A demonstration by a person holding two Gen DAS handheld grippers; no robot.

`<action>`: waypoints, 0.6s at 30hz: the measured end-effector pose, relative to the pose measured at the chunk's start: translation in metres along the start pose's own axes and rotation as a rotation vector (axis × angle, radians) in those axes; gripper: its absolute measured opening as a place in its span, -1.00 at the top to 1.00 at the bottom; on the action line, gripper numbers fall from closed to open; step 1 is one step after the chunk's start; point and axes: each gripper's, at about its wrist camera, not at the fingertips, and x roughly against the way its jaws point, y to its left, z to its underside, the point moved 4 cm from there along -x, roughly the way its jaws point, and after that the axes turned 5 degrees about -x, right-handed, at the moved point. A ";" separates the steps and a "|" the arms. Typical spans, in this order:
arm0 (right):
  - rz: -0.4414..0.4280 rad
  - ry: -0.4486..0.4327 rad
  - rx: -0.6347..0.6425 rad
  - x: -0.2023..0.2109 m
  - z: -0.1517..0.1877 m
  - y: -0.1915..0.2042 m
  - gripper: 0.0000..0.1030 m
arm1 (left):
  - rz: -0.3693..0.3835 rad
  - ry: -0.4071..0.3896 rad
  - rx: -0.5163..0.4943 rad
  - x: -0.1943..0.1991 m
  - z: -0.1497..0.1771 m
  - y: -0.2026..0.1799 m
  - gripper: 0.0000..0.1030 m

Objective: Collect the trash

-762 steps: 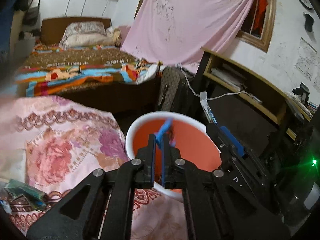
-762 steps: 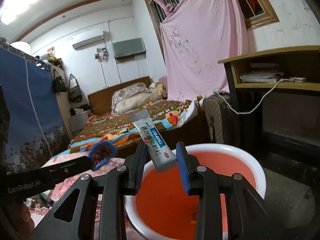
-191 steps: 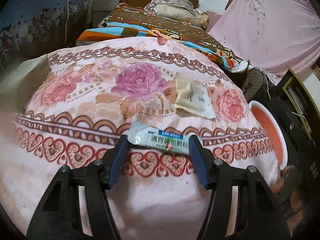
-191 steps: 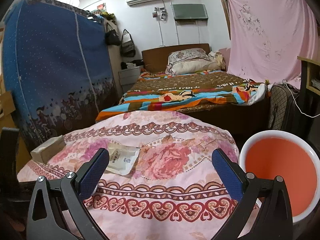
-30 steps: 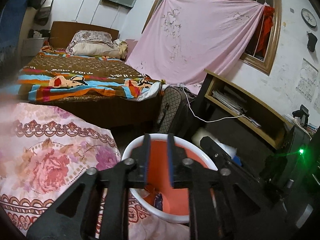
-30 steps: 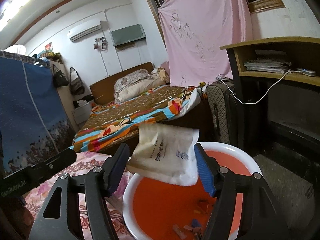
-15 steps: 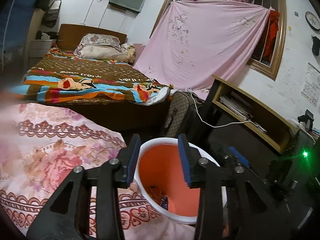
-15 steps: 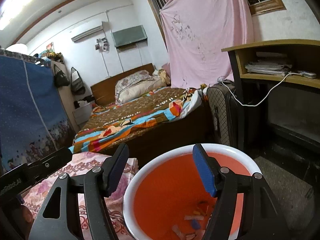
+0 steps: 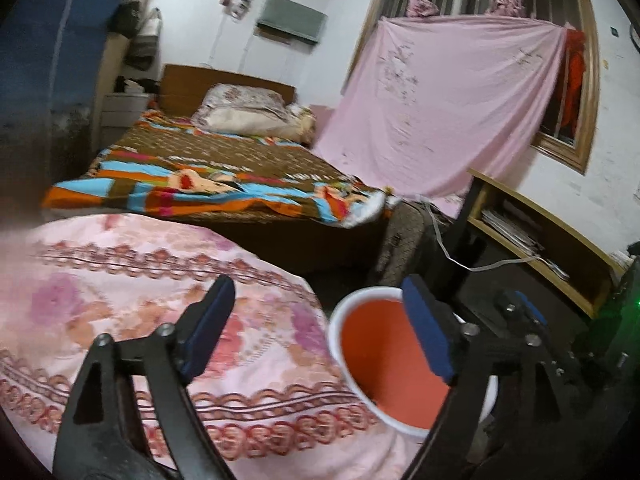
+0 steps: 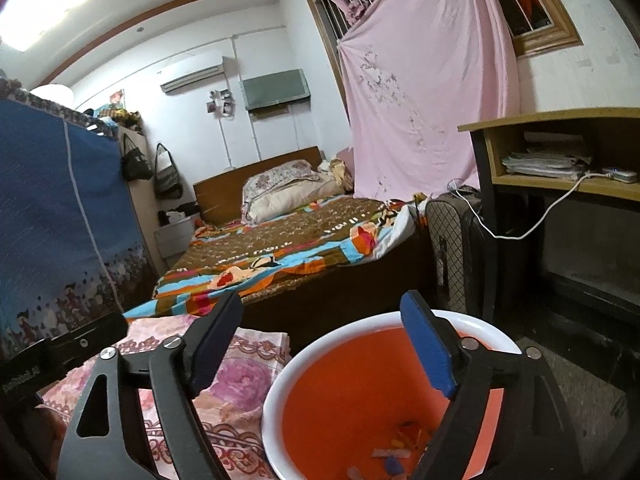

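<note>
both grippers stand empty, jaws just opened wide: left gripper (image 9: 316,328) near the orange bin (image 9: 335,320) beside the floral quilt (image 9: 132,280), right gripper (image 10: 324,344) over the collected scraps (image 10: 394,450); risk: a swinging finger clips the rim and tips it.

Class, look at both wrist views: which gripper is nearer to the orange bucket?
Right. The right gripper hangs open right over the orange bucket, its rim just beneath the fingers. The left gripper, also open, sits farther back, over the edge of the pink floral quilt beside it.
</note>
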 end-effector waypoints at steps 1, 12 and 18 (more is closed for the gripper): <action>-0.005 -0.006 0.005 0.001 0.000 0.002 -0.67 | -0.012 -0.005 0.000 0.002 0.000 0.003 -0.47; -0.045 -0.070 0.063 0.013 -0.004 0.020 -1.00 | -0.171 -0.077 -0.020 0.036 -0.001 0.032 -0.78; -0.071 -0.095 0.091 0.023 -0.005 0.034 -1.00 | -0.209 -0.103 -0.015 0.058 0.002 0.045 -0.78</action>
